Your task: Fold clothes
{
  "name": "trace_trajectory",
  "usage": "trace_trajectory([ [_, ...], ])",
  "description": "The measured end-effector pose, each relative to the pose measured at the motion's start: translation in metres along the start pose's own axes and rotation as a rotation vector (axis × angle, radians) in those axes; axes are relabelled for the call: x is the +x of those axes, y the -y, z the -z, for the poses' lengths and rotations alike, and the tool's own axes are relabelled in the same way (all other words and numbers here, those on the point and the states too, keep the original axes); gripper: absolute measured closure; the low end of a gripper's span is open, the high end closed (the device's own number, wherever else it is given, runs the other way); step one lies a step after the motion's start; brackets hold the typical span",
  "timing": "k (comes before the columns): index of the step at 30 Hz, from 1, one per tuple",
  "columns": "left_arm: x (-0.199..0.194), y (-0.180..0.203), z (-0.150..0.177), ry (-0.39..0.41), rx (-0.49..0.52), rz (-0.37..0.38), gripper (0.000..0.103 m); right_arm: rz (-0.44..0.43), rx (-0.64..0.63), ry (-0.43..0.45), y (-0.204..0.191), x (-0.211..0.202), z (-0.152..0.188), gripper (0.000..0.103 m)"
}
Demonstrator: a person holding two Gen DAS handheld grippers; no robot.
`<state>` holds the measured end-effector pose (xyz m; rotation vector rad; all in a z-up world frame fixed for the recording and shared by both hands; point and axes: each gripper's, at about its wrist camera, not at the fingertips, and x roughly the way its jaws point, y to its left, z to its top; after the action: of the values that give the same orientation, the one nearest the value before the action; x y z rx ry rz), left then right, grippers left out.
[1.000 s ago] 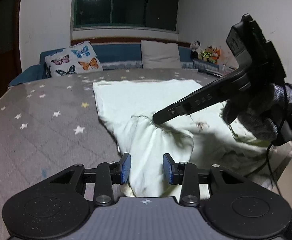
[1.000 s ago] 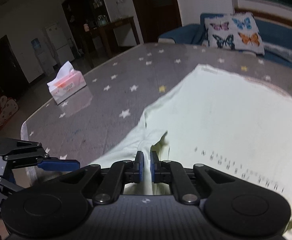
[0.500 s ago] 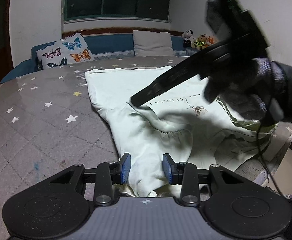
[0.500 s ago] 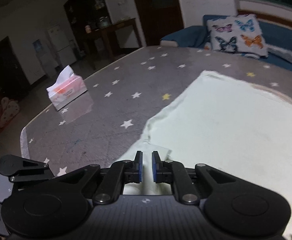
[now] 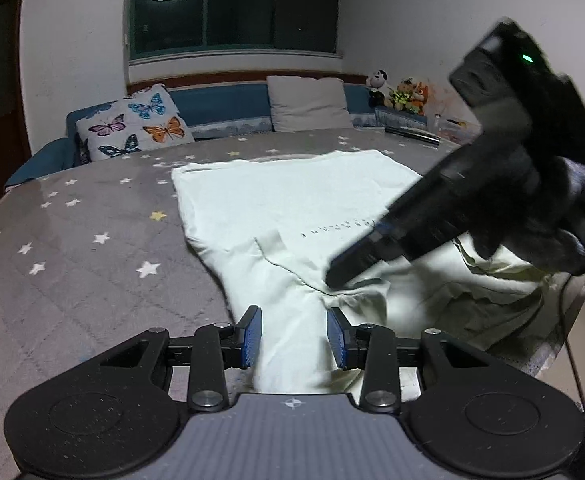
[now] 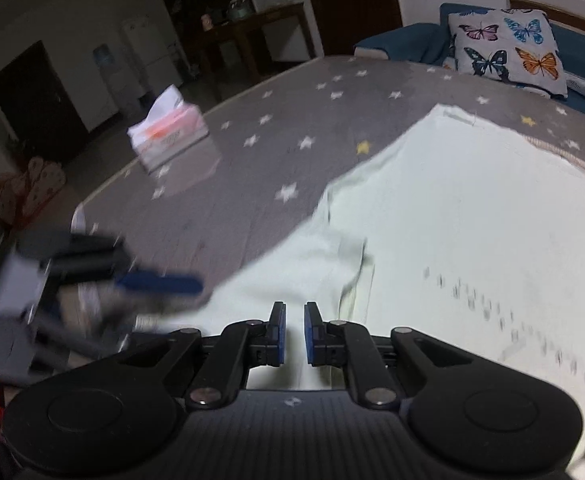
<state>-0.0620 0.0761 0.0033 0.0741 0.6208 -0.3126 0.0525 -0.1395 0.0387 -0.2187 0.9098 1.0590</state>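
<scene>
Left gripper [image 5: 294,336] spread wide around the shirt [image 5: 292,216] sleeve; right gripper [image 6: 294,334] angled down, fingers narrowly parted, gripping nothing.

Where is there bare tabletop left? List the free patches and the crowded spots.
Free: the starred grey cloth left of the pale garment, out to the tissue box, and the strip between the garment's far hem and the butterfly pillow. Crowded: the near edge, where left tool and right tool meet rumpled fabric.
</scene>
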Motion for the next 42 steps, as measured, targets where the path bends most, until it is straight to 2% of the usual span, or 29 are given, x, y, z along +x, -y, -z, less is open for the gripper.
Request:
trace_trajectory([
  [3,0.006,0.006,0.004,-0.032,0.041,0.005,0.064,0.023,0.003,-0.04,0.002,0.0,0.018,0.093],
  [9,-0.009,0.016,0.006,-0.039,0.153,0.02,0.056,0.041,0.034,0.005,0.007,-0.037,0.038,0.092],
  [13,-0.023,0.027,0.014,-0.055,0.255,0.037,0.051,0.11,0.03,0.037,0.013,-0.08,0.056,0.081],
  [15,-0.027,0.034,0.019,-0.065,0.312,0.043,0.047,0.162,0.035,0.037,0.017,-0.1,0.068,0.079],
  [17,-0.029,0.042,0.024,-0.067,0.373,0.048,0.046,0.215,0.049,0.029,0.021,-0.116,0.082,0.071],
  [19,-0.028,0.048,0.027,-0.061,0.418,0.053,0.045,0.265,0.052,0.012,0.021,-0.129,0.095,0.071],
  [22,-0.024,0.056,0.03,-0.065,0.45,0.07,0.045,0.308,0.042,-0.013,0.017,-0.141,0.112,0.071],
  [25,-0.021,0.062,0.033,-0.067,0.484,0.078,0.045,0.346,-0.03,-0.03,0.004,-0.145,0.123,0.059],
  [28,-0.017,0.064,0.033,-0.058,0.485,0.084,0.046,0.383,-0.101,-0.047,-0.01,-0.149,0.134,0.058],
  [29,-0.016,0.065,0.032,-0.056,0.486,0.086,0.046,0.382,-0.113,-0.055,-0.013,-0.148,0.137,0.052],
  [31,-0.013,0.067,0.032,-0.05,0.487,0.09,0.056,0.382,-0.125,-0.059,-0.014,-0.145,0.142,0.049],
  [33,-0.011,0.068,0.032,-0.044,0.488,0.093,0.075,0.402,-0.153,-0.067,-0.016,-0.141,0.146,0.049],
  [35,-0.008,0.07,0.032,-0.039,0.489,0.097,0.087,0.43,-0.196,-0.062,-0.02,-0.139,0.149,0.047],
  [40,-0.005,0.056,0.009,0.002,0.332,0.082,0.093,0.464,-0.3,-0.056,-0.03,-0.133,0.154,0.032],
  [42,-0.001,0.05,-0.002,0.02,0.281,0.074,0.094,0.449,-0.317,-0.052,-0.032,-0.127,0.155,0.031],
])
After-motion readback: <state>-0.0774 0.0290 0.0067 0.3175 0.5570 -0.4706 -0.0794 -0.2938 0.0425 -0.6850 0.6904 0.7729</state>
